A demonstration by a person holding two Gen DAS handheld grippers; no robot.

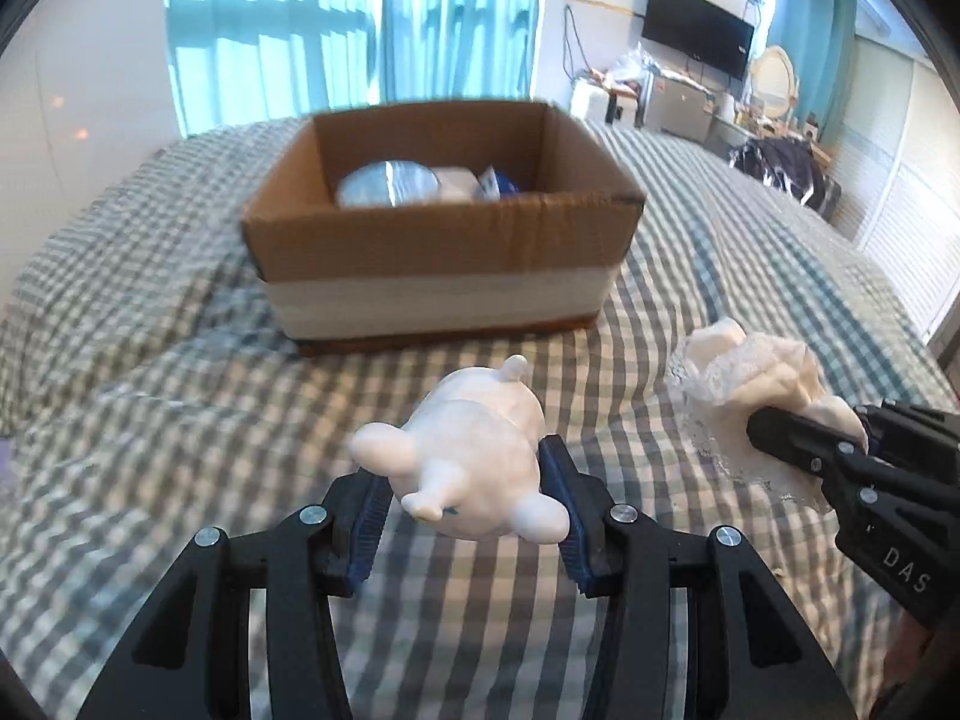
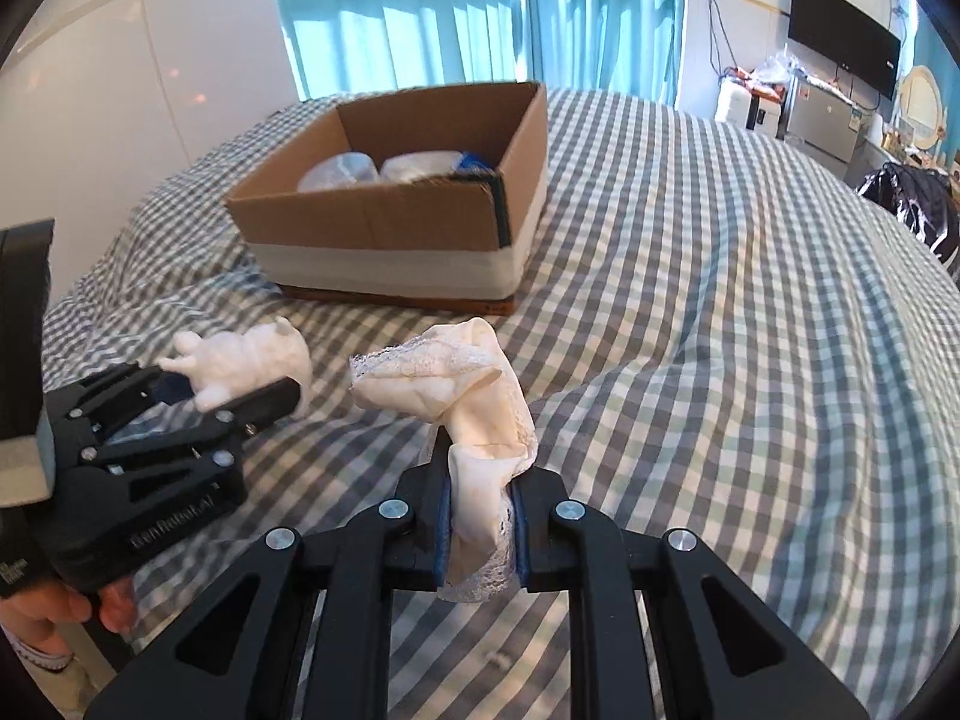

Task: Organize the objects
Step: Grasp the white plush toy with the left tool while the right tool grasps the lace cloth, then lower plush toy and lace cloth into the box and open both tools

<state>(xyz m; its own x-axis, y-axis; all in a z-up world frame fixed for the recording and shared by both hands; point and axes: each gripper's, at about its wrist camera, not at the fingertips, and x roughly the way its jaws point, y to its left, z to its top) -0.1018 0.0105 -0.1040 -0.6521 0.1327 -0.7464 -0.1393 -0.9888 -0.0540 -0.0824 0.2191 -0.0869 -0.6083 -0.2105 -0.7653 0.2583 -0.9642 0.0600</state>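
Note:
My left gripper (image 1: 465, 507) is shut on a white toy figure (image 1: 474, 450) and holds it above the checked bedspread; it also shows in the right wrist view (image 2: 240, 384) with the toy (image 2: 252, 360). My right gripper (image 2: 480, 516) is shut on a cream lace cloth (image 2: 456, 390), seen too in the left wrist view (image 1: 774, 438) with the cloth (image 1: 750, 378). An open cardboard box (image 1: 444, 240) (image 2: 390, 222) stands on the bed ahead of both grippers, with several pale items and a blue one inside.
The checked bedspread (image 1: 180, 420) (image 2: 720, 330) is wrinkled around the box. Beyond the bed are blue curtains (image 1: 360, 18), a wall TV (image 1: 696, 27), a cluttered cabinet and a black bag (image 2: 912, 204) at the right.

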